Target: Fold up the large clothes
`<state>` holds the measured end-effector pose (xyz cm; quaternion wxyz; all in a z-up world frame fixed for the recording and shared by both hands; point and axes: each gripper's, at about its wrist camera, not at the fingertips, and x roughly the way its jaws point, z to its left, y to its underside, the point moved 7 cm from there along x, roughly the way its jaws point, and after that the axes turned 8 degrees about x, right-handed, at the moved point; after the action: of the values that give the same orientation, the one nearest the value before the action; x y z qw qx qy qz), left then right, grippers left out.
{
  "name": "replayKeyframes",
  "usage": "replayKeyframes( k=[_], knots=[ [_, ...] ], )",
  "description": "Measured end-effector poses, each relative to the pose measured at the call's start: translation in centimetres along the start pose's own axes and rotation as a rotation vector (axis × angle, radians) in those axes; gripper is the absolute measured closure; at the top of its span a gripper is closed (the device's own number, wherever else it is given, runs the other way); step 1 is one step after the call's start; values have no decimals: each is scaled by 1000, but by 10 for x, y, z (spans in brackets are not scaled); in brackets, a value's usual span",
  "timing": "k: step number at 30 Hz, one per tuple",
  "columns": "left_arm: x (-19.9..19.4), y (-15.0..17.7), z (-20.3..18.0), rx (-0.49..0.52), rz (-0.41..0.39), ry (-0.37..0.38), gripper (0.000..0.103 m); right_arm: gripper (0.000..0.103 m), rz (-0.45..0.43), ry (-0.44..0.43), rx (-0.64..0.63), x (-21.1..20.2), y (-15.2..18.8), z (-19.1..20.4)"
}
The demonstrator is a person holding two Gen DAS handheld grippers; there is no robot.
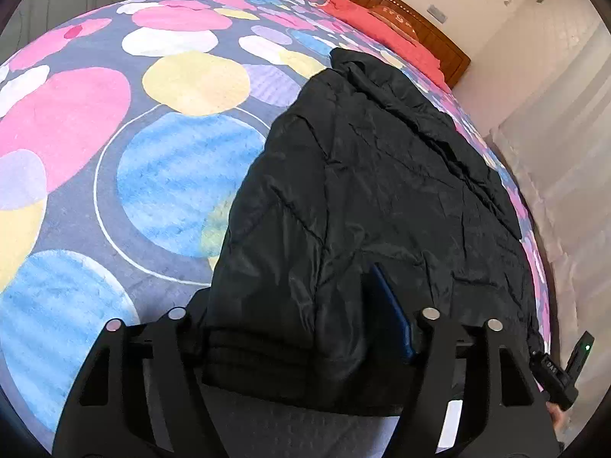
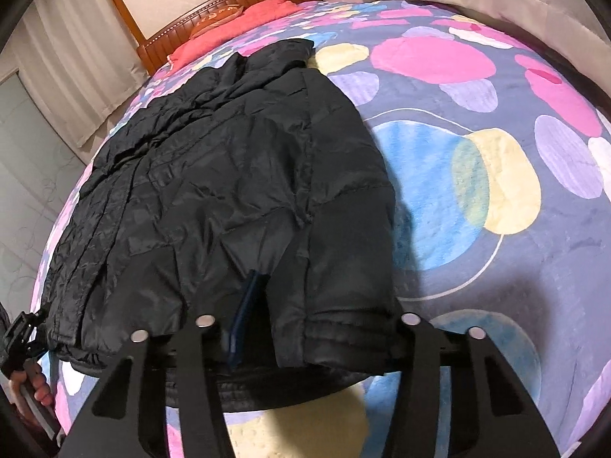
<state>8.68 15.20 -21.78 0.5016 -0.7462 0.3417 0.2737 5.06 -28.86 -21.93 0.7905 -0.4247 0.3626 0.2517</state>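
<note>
A black padded jacket (image 1: 382, 191) lies spread on the bed, collar toward the headboard; it also shows in the right wrist view (image 2: 229, 175). My left gripper (image 1: 301, 328) stands wide open over the jacket's hem, with the fabric lying between its jaws and one blue pad (image 1: 389, 313) showing. My right gripper (image 2: 309, 328) is wide open too, over the hem at the jacket's other corner, with a blue pad (image 2: 244, 316) showing. Neither gripper pinches the cloth. The other gripper appears at each view's edge (image 1: 561, 374) (image 2: 19, 336).
The bed is covered by a blanket with big coloured circles (image 1: 114, 152) (image 2: 496, 191). A red pillow (image 1: 382, 26) and wooden headboard (image 1: 431, 23) are at the far end. Curtains and wall lie beyond the bed's side.
</note>
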Motion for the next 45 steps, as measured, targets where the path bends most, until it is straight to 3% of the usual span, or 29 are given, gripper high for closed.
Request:
replayKeyframes(
  k=[5,8,10,11,14,15,18,36,40,45],
  knots=[
    [1,0,1,-1,-2,-14,40,55,-7,5,-4,-2,2,1],
    [2,-1,3,-25,-6,-3,40,39,-23,-8,46,0,1,-7],
    [2,-1,2,-12,-5,-9,41,39,-29,-14,56,1,3,-7],
    [2,-1,1,-5,-7,-12,48,41,-31,4,32,0,3,-4],
    [2,0,-2,-5,-3,21,79,62,-26,-10,15,-2,5,2],
    [1,1,-1,-12,-4,32,81,70,-26,-17,8,-3,6,3],
    [-2,1,-3,-15,-11,48,86,78,-15,-47,4,-6,6,6],
    [-69,25,-7,13,-33,131,90,84,7,-156,26,-45,18,0],
    [-83,6,-17,-10,-72,200,90,86,-23,-241,41,-56,1,9],
    [-99,-30,-42,42,-138,242,90,87,-79,-359,28,-74,-31,36]
  ],
)
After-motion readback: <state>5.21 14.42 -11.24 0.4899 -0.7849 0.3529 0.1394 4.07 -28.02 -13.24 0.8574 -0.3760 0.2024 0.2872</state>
